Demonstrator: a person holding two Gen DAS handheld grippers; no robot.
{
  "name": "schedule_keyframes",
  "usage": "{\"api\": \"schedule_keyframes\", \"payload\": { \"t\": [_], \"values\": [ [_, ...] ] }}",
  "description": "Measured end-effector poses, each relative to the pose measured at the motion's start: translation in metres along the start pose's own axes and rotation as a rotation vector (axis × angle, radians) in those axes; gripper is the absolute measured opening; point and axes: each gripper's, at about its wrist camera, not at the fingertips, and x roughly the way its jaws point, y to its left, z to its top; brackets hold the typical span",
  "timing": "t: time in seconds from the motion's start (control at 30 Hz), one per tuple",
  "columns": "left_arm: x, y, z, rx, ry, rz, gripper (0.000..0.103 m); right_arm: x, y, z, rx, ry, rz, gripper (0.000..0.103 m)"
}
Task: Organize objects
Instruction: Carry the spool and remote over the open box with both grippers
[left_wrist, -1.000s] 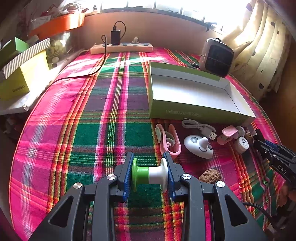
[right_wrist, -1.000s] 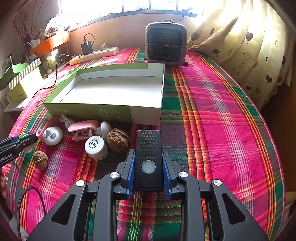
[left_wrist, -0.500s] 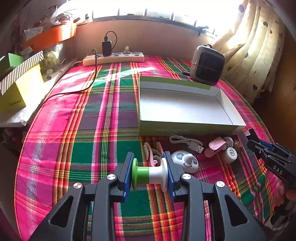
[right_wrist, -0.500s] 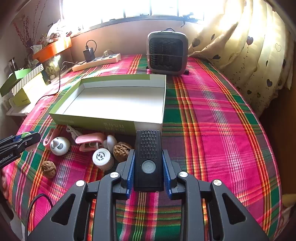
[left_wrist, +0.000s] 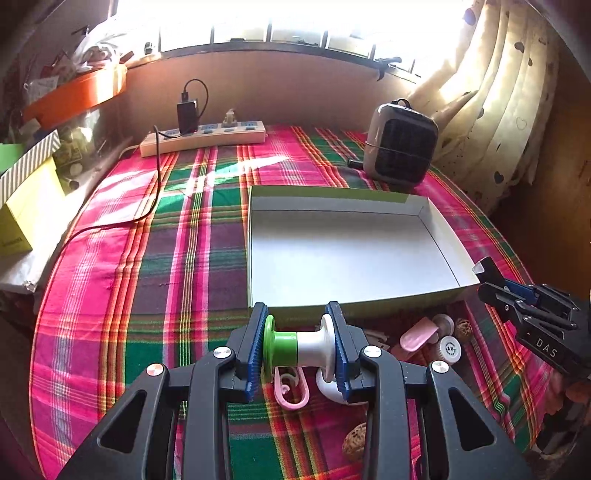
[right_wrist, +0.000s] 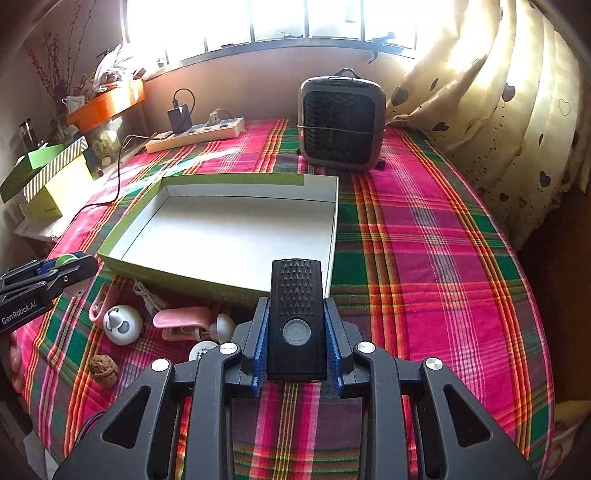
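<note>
Two claws are loaded: the left gripper (left_wrist: 300, 350) clamps a green-and-white spool (left_wrist: 300, 347), the right gripper (right_wrist: 296, 347) a black remote (right_wrist: 296, 317); the empty box (right_wrist: 207, 286) lies just ahead of both.

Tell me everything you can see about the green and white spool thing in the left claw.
The spool is a small dumbbell-shaped piece, seemingly plastic: a green flange and barrel on one half, a glossy white flared half on the other. It lies crosswise between the left claw's blue ribbed pads, one pressing each end, lifted above the plaid tablecloth, just short of the shallow box's near wall.
</note>
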Motion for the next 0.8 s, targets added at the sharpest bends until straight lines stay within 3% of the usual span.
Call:
{"api": "schedule_keyframes", "payload": {
  "t": [0.8],
  "values": [
    [0.069,-0.007,0.056,0.034,0.049,-0.028,0.030,0.062,0.002,0.058,-0.006,0.048,0.033,0.028]
  ]
}}
